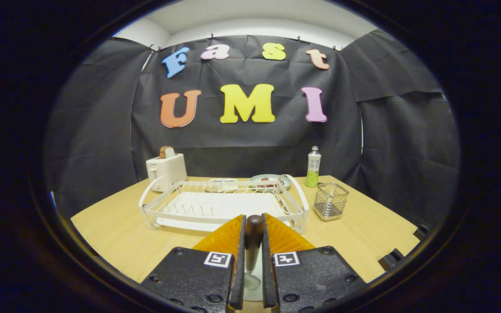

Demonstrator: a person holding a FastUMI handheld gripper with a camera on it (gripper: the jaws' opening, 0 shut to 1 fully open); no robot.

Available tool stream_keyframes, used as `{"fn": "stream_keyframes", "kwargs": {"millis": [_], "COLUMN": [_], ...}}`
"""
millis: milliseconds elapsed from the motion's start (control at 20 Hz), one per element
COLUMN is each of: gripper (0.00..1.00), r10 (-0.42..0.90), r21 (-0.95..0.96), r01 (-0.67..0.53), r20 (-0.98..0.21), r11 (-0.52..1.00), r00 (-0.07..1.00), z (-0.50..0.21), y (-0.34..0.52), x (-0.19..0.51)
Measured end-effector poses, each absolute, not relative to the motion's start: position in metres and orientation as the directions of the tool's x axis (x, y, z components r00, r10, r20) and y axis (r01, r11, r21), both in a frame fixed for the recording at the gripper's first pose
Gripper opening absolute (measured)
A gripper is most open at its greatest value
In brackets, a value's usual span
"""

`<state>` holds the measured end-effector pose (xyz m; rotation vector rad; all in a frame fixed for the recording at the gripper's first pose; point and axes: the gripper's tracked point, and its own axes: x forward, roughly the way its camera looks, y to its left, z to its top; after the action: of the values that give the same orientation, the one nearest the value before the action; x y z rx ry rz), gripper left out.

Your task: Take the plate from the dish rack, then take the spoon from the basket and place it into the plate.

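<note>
**Spoon clamped between my fingers, above the plate**

I am gripping the spoon [253, 243] by its dark wooden handle, my gripper [253, 230] drawn in narrow so that both fingers are pressing on the handle from either side. The handle's rounded end is sticking up just past my fingertips, and the shaft is running down between the fingers to a pale metal part at the bottom. Under that lower end, a strip of the pale plate [253, 290] is showing in the gap between my fingers; whether the spoon is touching it, I cannot tell.

Just ahead of my fingers, the white dish rack [163, 208] is sitting on the wooden table [115, 234], its wire slots standing bare over a white tray. To the right of the rack, near its corner, the wire basket [330, 201] is standing upright. Beyond the basket, a bottle [313, 167] with a green lower half is standing near the table's far edge. Behind the rack, a second plate [264, 178] with something reddish on it is lying flat, with another small white item beside it that I cannot make out. At the far left corner, a white toaster [166, 171] is holding a slice of bread in its slot.
</note>
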<state>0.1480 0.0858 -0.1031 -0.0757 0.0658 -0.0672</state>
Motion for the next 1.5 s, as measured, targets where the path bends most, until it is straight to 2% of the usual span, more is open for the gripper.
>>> {"fn": "stream_keyframes", "kwargs": {"millis": [100, 150, 350, 450, 1500], "gripper": [0.23, 0.29, 0.86, 0.98, 1.0], "r10": [-0.086, -0.089, -0.1, -0.083, -0.102], "r21": [-0.086, -0.092, -0.164, -0.162, -0.098], "r01": [0.082, 0.086, 0.101, 0.086, 0.11], "r20": [-0.043, -0.028, 0.014, 0.025, 0.074], "r11": [0.993, 0.992, 0.981, 0.983, 0.989], "r00": [0.995, 0.996, 0.995, 0.996, 0.992], "z": [-0.097, -0.093, -0.083, -0.08, -0.026], "y": [0.08, 0.079, 0.082, 0.09, 0.075], "x": [0.141, 0.138, 0.128, 0.123, 0.034]}}
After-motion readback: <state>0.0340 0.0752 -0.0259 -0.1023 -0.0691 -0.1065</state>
